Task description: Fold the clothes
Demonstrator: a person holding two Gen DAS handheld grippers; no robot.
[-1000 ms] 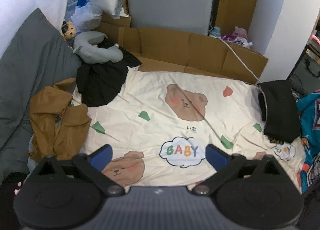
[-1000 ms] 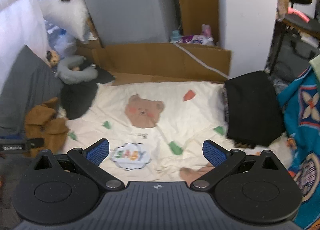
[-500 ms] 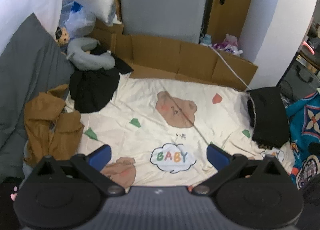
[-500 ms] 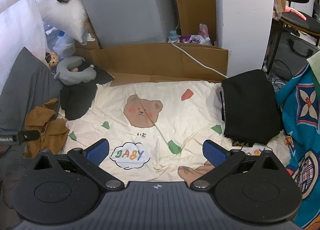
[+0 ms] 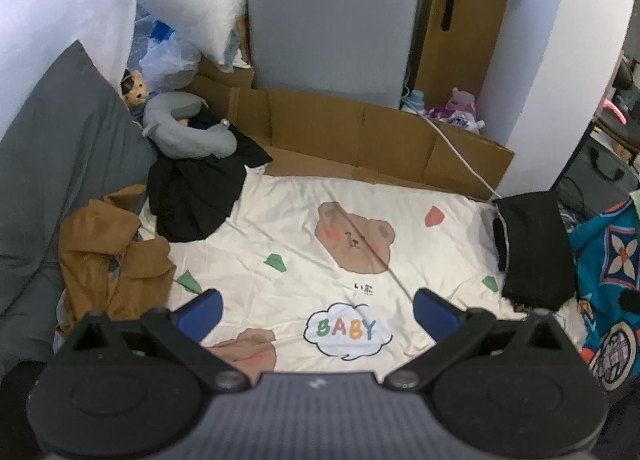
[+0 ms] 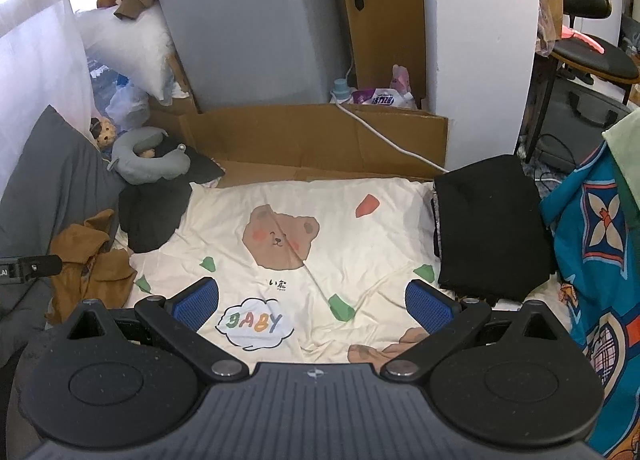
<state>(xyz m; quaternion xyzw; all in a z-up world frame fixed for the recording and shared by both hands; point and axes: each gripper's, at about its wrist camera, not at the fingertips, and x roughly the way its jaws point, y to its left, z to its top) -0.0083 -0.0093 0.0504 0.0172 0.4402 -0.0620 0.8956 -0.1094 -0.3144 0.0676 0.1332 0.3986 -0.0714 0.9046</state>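
Clothes to fold: brown garment [image 5: 108, 256] crumpled at left-centre of the left wrist frame, on the left edge of the cream bear-print sheet [image 5: 304, 227]. Black crumpled garment [image 5: 192, 195] just above and to the right of it, overlapping the sheet's upper-left corner. Folded black stack [image 5: 532, 248] at the right edge of the sheet.

Left tongs [image 5: 318, 306]: spread wide, nothing between the blue pads [image 5: 200, 310]. They hang over the lower part of the sheet, "BABY" cloud print between the fingers. Brown garment lies left of and just beyond the left finger, not touching. Black garment further up-left, well apart. Folded stack up-right of the right finger, apart.

Right tongs [image 6: 312, 302]: also spread wide, empty. Same sheet below [image 6: 340, 244]. Brown garment [image 6: 88, 264] at left-centre of that frame, left of the left finger. Black garment [image 6: 152, 215] above it. Folded stack [image 6: 488, 223] just above the right finger; contact cannot be told.

Around: grey neck pillow [image 5: 184, 131] on top of the black garment, grey cushion [image 5: 52, 155] at left edge, flattened cardboard [image 5: 360, 139] along the sheet's top edge with a white cable [image 5: 460, 155] across it, grey appliance [image 5: 328, 19] behind, blue patterned fabric [image 5: 604, 260] at right edge.
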